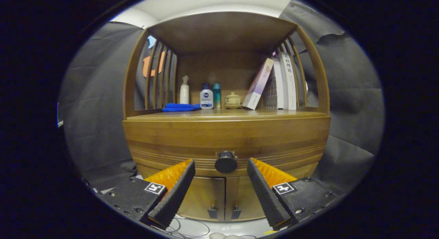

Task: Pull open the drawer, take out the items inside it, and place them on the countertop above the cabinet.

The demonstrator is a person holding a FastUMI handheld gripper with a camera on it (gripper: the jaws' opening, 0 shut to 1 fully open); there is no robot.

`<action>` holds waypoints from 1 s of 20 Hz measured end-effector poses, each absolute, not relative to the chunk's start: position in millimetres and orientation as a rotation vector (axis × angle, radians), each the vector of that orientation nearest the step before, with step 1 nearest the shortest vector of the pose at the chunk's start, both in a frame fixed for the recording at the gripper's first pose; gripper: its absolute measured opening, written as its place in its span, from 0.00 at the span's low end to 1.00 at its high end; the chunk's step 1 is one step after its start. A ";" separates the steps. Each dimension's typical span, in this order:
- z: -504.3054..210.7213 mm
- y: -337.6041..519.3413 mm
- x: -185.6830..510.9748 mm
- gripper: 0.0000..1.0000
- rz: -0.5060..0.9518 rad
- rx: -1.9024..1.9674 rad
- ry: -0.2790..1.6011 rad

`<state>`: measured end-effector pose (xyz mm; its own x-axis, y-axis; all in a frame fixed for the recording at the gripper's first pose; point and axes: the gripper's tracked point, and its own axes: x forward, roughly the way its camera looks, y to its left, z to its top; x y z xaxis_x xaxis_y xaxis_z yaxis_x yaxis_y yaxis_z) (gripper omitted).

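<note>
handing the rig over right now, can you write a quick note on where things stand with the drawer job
Gripper: open, holding nothing, its two fingers spread either side of the drawer knob, which sits just ahead between the tips; not touching it as far as can be seen.
Drawer: shut, front flush with the cabinet, so its contents are hidden.
Countertop above: already carries a blue cloth, three bottles, a small lidded pot and leaning books at the back; the front strip is bare.
Done: lined up on the knob.
Left: close on the knob, pull the drawer open, lift the items out, set them on the countertop.
</note>
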<state>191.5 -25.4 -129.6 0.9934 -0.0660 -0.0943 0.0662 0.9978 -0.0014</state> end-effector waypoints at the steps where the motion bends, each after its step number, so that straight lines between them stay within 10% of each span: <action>1: -132.8 -29.8 199.5 0.99 -0.075 -0.003 0.107; 7: -154.0 -40.4 224.5 0.95 -0.086 0.002 0.166; 20: -167.5 -38.4 236.8 0.43 -0.066 0.013 0.219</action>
<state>236.8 -38.4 -167.5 0.9739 -0.0643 -0.2177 0.0671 0.9977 0.0055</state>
